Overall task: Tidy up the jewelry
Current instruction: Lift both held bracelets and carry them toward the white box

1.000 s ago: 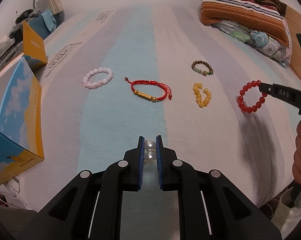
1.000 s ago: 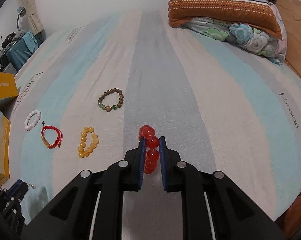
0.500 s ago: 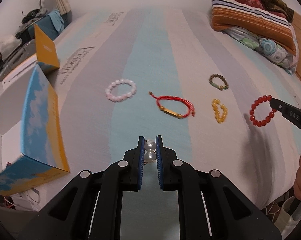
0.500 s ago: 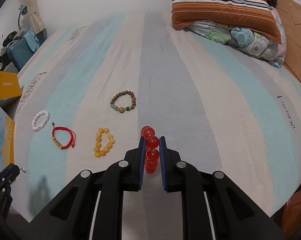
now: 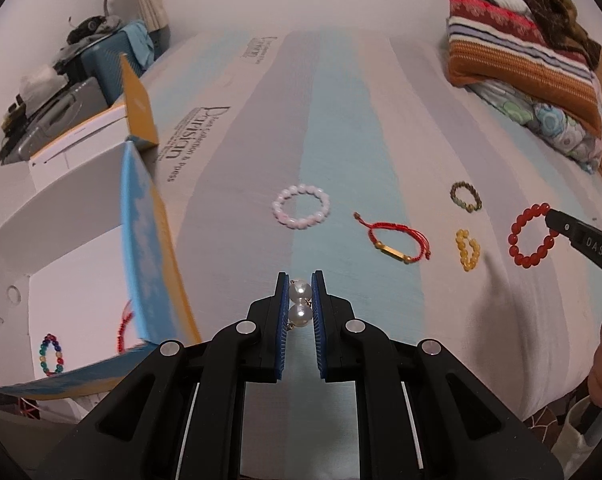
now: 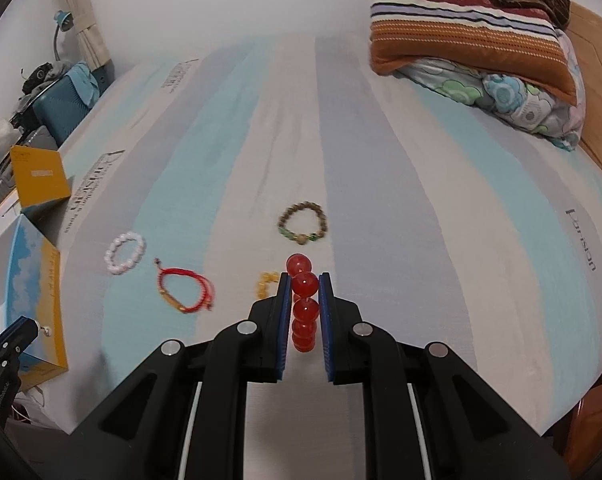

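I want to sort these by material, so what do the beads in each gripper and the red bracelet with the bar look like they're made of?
Left gripper: pearl beads, glossy white, pearl or imitation.
Right gripper: red bead bracelet, translucent and shiny, likely glass, agate or resin.
Red cord bracelet: woven string with a gold-toned, metal-looking bar.

Soft indoor light, fisheye-warped edges, slight motion blur.

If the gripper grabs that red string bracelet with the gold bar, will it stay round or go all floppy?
Probably floppy: the red string bracelet is thin cord, already lying in a lopsided loop on the bed. The gold bar looks stiff and would likely hang lowest. It looks light, and unlikely to roll.
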A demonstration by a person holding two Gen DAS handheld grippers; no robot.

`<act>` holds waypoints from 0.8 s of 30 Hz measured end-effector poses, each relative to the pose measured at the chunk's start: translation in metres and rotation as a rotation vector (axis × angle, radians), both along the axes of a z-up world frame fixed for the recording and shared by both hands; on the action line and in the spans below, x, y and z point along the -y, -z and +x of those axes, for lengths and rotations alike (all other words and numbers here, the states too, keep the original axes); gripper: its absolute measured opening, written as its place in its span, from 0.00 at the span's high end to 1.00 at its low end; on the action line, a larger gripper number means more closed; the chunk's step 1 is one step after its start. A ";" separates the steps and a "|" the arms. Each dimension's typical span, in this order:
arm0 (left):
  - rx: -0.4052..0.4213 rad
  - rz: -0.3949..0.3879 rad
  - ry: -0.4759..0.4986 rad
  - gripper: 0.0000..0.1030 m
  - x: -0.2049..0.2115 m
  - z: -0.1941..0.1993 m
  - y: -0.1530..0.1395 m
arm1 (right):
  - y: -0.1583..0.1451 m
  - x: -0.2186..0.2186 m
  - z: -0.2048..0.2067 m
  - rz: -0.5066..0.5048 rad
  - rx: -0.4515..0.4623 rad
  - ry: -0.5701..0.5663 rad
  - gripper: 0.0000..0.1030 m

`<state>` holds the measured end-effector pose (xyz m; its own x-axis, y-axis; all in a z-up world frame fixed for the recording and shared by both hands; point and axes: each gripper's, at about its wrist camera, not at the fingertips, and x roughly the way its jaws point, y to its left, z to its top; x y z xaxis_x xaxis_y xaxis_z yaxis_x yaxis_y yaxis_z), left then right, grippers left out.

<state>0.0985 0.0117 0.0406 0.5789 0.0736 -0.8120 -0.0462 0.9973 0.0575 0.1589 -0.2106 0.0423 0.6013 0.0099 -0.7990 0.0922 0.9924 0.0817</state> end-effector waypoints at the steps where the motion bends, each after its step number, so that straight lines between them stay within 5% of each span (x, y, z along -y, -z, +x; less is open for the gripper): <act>1: 0.003 -0.001 -0.006 0.90 -0.005 -0.001 -0.003 | -0.003 -0.005 0.000 -0.003 0.003 -0.005 0.88; 24: 0.054 0.020 -0.166 0.90 -0.136 -0.040 -0.058 | -0.061 -0.159 -0.002 0.003 0.088 -0.179 0.88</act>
<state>0.0580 0.1482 0.0989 0.6000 0.1873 -0.7778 -0.2138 0.9744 0.0698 0.1567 -0.0515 0.1036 0.6572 0.1247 -0.7433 -0.0928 0.9921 0.0844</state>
